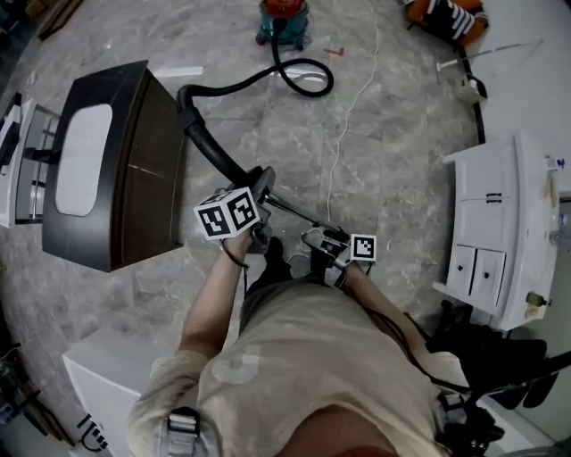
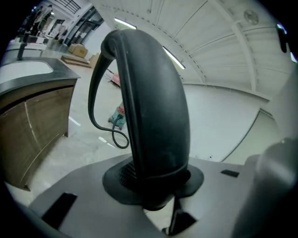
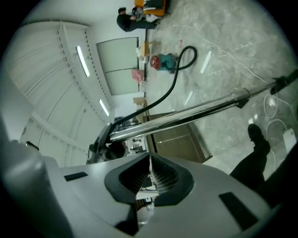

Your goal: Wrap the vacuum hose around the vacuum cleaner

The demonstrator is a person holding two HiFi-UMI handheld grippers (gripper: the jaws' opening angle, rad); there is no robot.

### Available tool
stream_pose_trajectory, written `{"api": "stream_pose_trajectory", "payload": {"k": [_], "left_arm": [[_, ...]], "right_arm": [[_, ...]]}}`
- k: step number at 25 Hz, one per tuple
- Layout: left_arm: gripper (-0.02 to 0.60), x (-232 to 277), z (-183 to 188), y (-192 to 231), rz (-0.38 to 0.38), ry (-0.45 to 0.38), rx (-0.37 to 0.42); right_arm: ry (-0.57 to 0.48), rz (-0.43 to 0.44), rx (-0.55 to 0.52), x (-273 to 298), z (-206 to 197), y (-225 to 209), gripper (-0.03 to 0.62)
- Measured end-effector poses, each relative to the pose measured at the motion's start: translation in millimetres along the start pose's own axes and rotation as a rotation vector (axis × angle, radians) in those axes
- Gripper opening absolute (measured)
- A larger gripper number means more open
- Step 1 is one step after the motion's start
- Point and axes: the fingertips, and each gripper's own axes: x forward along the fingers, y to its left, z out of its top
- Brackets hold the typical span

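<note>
Step, likely: hose end in hand, no wrapping yet. Left gripper [image 1: 254, 201] squeezes curved black plastic hose handle [image 2: 153, 116]. Right gripper [image 3: 149, 179] pinched shut, empty. Long black bendy hose [image 1: 303, 76] lies looped on floor, runs to small red-and-teal vacuum cleaner [image 1: 284, 16], well apart from person. Next: carry handle to cleaner, lay loops round it. Right gripper view shows shiny metal tube [image 3: 195, 111] best; head view shows whole hose path.

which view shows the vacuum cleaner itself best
The right gripper view: the vacuum cleaner shows whole, though small, with its red top and teal body. The head view crops it at the top edge. The left gripper view shows only a bit beside the hose handle.
</note>
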Motion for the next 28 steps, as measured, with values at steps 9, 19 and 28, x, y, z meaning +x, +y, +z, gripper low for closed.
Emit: {"api": "stream_pose_trajectory", "payload": {"k": [9, 19, 28], "left_arm": [[0.123, -31, 54, -7, -0.099, 0.002, 0.074], [0.123, -79, 70, -47, -0.178, 0.023, 0.251], [0.124, -105, 65, -63, -0.225, 0.030, 0.391]], "right_arm": [[-0.416, 0.069, 0.257, 46, 70, -39, 0.335], [-0.483, 0.213, 0.394, 102, 74, -50, 0.342], [-0.400, 0.201, 0.423, 130, 67, -51, 0.380]]}}
